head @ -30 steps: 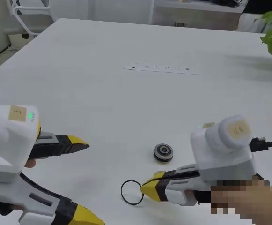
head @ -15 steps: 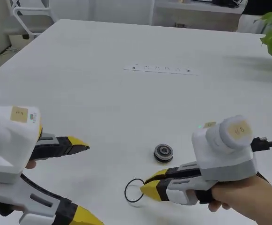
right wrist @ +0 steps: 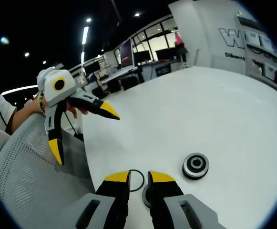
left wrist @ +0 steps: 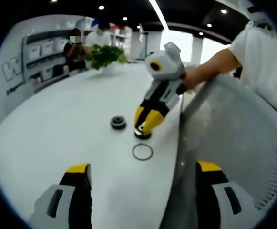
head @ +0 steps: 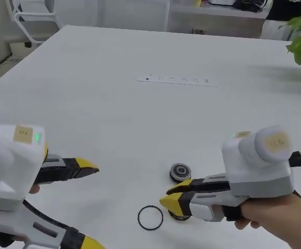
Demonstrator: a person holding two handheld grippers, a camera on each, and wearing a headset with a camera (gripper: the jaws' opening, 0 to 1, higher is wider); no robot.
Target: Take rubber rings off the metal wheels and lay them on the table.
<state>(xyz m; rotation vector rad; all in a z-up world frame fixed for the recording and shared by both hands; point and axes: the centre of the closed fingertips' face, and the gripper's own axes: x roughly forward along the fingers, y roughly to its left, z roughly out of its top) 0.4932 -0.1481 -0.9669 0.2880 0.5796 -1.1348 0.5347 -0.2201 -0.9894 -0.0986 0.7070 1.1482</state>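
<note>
**Two handheld grippers over a white desk, one rubber ring lying loose**

Head view: a black rubber ring (head: 150,217) lies flat on the desk (head: 140,114), near a metal wheel (head: 180,171). The right gripper (head: 166,201) has its fingers drawn almost together at a second wheel (head: 179,216); whether they pinch it cannot be told. The left gripper (head: 93,206) has its fingers spread wide.

Left gripper view: the ring lies ahead, apart from the spread fingers.

Right gripper view: the ring shows just past the fingertips.

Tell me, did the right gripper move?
Yes. In the head view the right gripper has pulled away from the rubber ring, up toward the metal wheel, which stayed put on the table.
</note>
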